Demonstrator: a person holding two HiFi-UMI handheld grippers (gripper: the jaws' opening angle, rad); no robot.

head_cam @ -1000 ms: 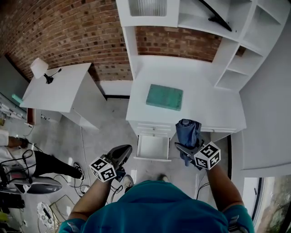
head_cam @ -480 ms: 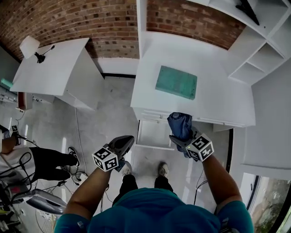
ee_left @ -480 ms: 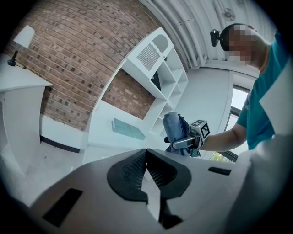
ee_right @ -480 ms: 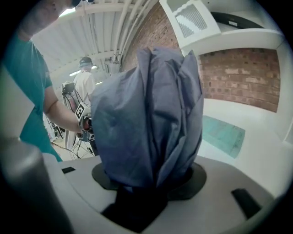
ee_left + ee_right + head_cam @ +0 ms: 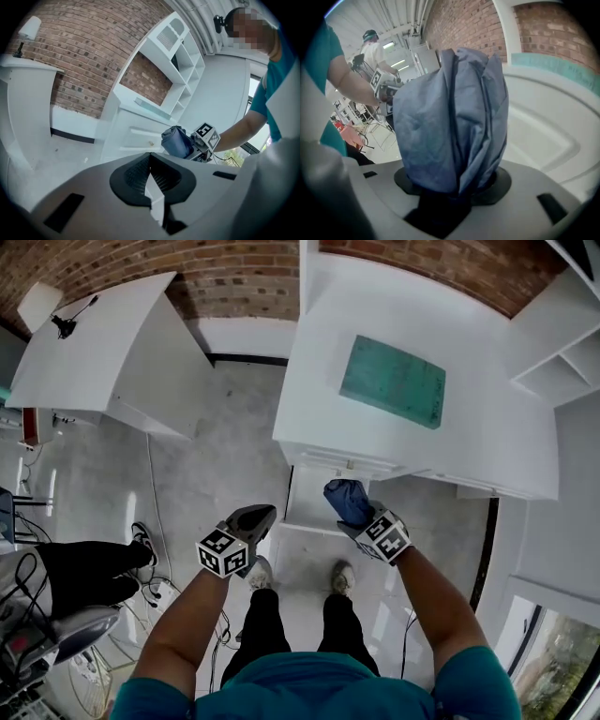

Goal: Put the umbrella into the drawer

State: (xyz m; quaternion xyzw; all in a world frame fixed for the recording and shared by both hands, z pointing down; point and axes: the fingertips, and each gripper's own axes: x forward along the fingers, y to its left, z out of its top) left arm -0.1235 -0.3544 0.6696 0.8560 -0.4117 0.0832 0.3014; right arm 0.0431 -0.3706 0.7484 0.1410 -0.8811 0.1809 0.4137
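A folded blue umbrella (image 5: 345, 501) sticks out of my right gripper (image 5: 356, 517), which is shut on it; the fabric hides the fingertips. It hangs over the open white drawer (image 5: 309, 491) under the front edge of the white desk (image 5: 328, 418). In the right gripper view the umbrella (image 5: 454, 117) fills the middle, its lower end clamped between the jaws of the right gripper (image 5: 454, 190). My left gripper (image 5: 262, 515) is left of the drawer, shut and empty. In the left gripper view, past the left gripper (image 5: 150, 161), I see the umbrella (image 5: 176, 140) in front of the drawer fronts (image 5: 136, 138).
A teal mat (image 5: 392, 381) lies on the desk top. White shelves (image 5: 562, 343) rise at the right, and a white side table (image 5: 94, 352) stands at the left. Cables and gear (image 5: 47, 634) crowd the floor at the left beside another person's legs (image 5: 84, 568). My feet (image 5: 342, 577) stand before the drawer.
Both grippers have sunk in front of the desk. The umbrella has come down from the desk's front edge to over the open drawer. The left gripper stays shut and empty.
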